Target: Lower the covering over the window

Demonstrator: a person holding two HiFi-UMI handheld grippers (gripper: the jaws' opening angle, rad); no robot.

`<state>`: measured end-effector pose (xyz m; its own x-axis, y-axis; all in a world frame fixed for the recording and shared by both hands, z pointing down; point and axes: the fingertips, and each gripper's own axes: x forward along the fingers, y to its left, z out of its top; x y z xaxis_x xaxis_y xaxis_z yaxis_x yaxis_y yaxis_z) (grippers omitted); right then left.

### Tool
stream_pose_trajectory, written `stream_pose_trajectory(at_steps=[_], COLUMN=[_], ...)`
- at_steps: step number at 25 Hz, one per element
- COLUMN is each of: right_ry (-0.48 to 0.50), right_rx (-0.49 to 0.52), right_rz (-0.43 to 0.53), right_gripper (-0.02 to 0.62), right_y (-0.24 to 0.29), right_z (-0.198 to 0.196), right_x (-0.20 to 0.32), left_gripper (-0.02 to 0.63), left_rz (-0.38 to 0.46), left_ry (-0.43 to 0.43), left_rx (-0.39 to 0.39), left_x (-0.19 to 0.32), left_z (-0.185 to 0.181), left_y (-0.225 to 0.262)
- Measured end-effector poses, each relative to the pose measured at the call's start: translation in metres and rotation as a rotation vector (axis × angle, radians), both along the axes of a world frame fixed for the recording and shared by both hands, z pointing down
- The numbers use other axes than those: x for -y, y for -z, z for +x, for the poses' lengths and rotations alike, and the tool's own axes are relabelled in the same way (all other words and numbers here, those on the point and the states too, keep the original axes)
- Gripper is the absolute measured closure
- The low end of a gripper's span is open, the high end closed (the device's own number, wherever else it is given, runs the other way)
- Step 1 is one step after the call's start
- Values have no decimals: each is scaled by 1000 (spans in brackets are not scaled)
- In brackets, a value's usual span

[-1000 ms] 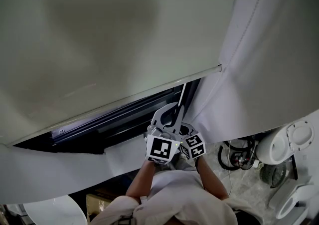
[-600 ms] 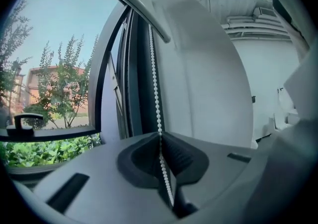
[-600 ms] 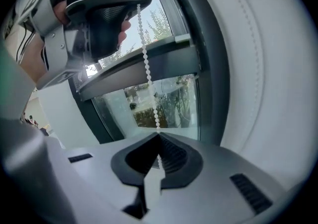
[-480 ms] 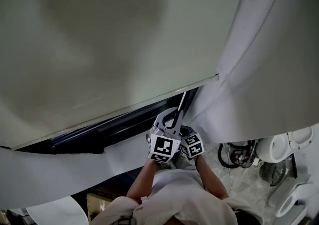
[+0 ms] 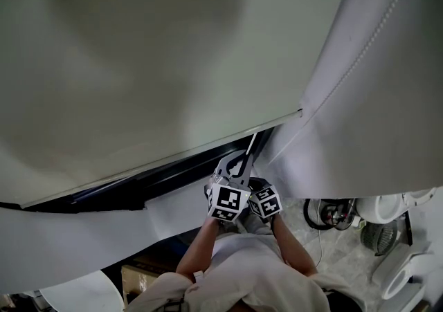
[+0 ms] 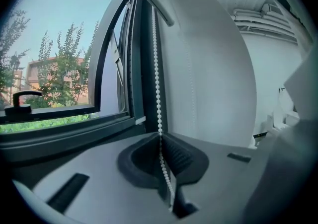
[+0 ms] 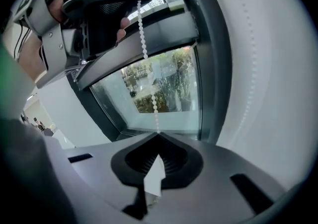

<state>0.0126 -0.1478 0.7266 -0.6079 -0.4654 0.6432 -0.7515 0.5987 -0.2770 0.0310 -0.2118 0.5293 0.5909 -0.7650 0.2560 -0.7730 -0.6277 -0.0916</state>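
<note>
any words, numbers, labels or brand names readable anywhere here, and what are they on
No readable text in any view.
Marker cubes: only black-and-white square patterns, no letters or digits.
Small dark tag near the right edge of the left gripper view: too small to read, if it bears print at all.

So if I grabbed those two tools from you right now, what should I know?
Left gripper: shut on the bead chain.
Right gripper: shut on the same chain, just below the left.
Blind: partly down; a strip of window shows under its bottom bar.
Left to do: pull the chain further until the blind covers the window.
</note>
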Motion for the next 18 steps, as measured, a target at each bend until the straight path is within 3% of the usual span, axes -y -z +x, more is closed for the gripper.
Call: stream_pose_trajectory(at_steps=[12, 18], right_ry=[5, 17], right_rx=[-30, -41], right_rz=[-62, -20], right_gripper=[598, 595], right_y=[-26, -18], right_z=[8, 9], right_x=[-16, -25], left_gripper=[584, 584], left_rz=[-85, -83], left_ry=[-4, -15], left_rx=[36, 29], left_x=[-1, -4], left_z=[0, 1], left_y=[-50, -49])
